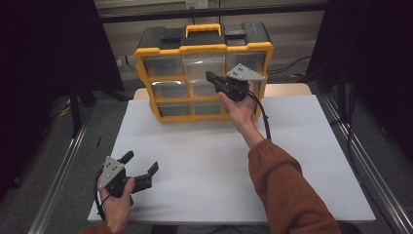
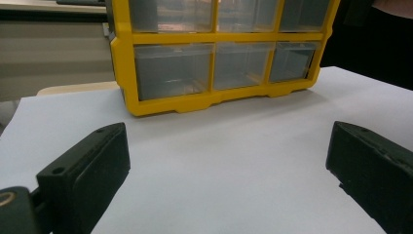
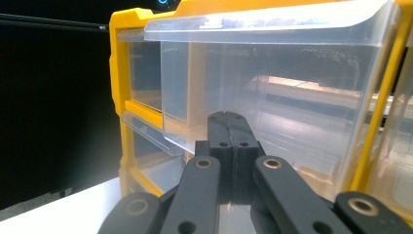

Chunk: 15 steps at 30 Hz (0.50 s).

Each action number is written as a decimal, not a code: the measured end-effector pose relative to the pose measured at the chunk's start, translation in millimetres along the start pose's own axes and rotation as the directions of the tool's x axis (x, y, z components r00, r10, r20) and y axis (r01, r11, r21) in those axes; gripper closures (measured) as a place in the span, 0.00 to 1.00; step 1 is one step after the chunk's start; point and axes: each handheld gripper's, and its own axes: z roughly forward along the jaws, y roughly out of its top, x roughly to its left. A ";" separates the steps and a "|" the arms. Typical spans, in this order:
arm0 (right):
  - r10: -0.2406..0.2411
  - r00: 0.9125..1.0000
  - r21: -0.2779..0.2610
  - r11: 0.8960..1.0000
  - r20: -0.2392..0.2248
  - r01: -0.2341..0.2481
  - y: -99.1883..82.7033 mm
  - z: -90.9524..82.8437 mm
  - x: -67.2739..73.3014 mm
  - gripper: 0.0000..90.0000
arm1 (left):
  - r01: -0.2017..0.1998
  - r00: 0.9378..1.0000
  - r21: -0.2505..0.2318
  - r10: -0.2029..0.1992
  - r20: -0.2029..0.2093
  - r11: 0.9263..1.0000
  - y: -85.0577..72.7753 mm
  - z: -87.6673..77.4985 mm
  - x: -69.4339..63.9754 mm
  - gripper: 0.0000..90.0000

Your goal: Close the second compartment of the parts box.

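A yellow-framed organiser (image 1: pixel 203 73) with clear plastic drawers and a black top stands upright at the far edge of a white bench (image 1: pixel 204 165), its drawer fronts facing the person. In the high view, the right tongs (image 1: pixel 210 77), held up off the bench in a hand with a rust-coloured sleeve (image 1: pixel 287 195), point at the front of the organiser around its middle row of drawers, the tips right at the drawer fronts. The right gripper view shows these tongs (image 3: pixel 228 117) with both black jaws pressed flat together and nothing between them, their tips just below the bottom edge of a clear drawer (image 3: pixel 272 73) that stands pulled a little way forward out of the yellow frame; whether the tips touch the plastic cannot be told. A black cable (image 1: pixel 263 114) trails from this gripper down past the wrist.

The left tongs (image 1: pixel 141 168) rest low near the front left corner of the bench, well apart from the organiser, with the jaws spread wide and empty. The left gripper view looks between these two parted jaws across bare white bench to the organiser's lower rows of drawers (image 2: pixel 214 63), all of them closed flush in the frame.
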 end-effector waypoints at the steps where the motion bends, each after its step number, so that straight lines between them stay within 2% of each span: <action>1: 0.001 1.000 0.001 1.000 0.007 -0.001 0.1 0.4 0.4 1.00 | 0.001 1.000 0.000 -0.001 0.000 1.000 0.0 0.1 0.0 0.03; 5: -0.010 1.000 0.009 1.000 0.010 0.010 0.9 1.7 -0.8 1.00 | 0.000 1.000 -0.001 0.000 0.002 1.000 0.0 0.2 -0.3 0.03; 15: -0.002 1.000 0.014 1.000 0.016 0.002 1.5 5.7 -3.6 1.00 | 0.000 1.000 0.001 0.000 0.007 1.000 -0.2 0.2 0.1 0.03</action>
